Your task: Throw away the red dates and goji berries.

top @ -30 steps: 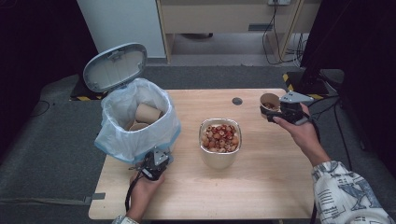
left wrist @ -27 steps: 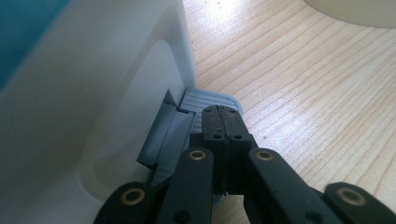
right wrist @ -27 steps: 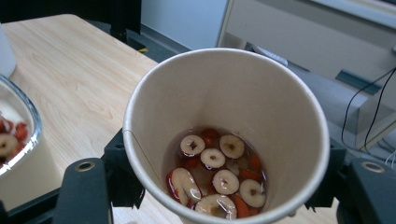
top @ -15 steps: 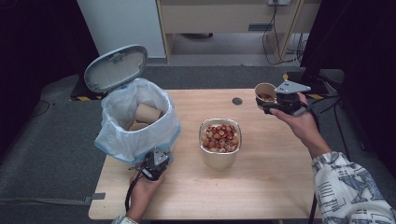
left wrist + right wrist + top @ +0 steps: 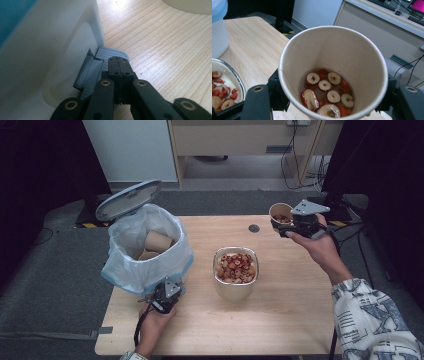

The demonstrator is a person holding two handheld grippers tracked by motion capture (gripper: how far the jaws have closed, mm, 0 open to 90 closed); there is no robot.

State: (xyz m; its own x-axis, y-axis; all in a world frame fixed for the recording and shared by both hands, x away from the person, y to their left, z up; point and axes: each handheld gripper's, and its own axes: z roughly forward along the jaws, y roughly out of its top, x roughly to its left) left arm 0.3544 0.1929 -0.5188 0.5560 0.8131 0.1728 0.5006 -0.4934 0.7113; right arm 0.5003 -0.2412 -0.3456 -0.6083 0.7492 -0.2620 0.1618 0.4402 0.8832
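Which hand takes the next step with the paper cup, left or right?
Right. The right gripper is already shut on the paper cup, holding it above the table's far right. The left gripper is shut and pressing the bin pedal, so the lid is up.

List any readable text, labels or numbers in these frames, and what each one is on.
None readable.
Paper cup in the right gripper: plain, no print.
Metal bowl and bin: no label visible.
Pink screen behind the desk: too small and blurred to read.
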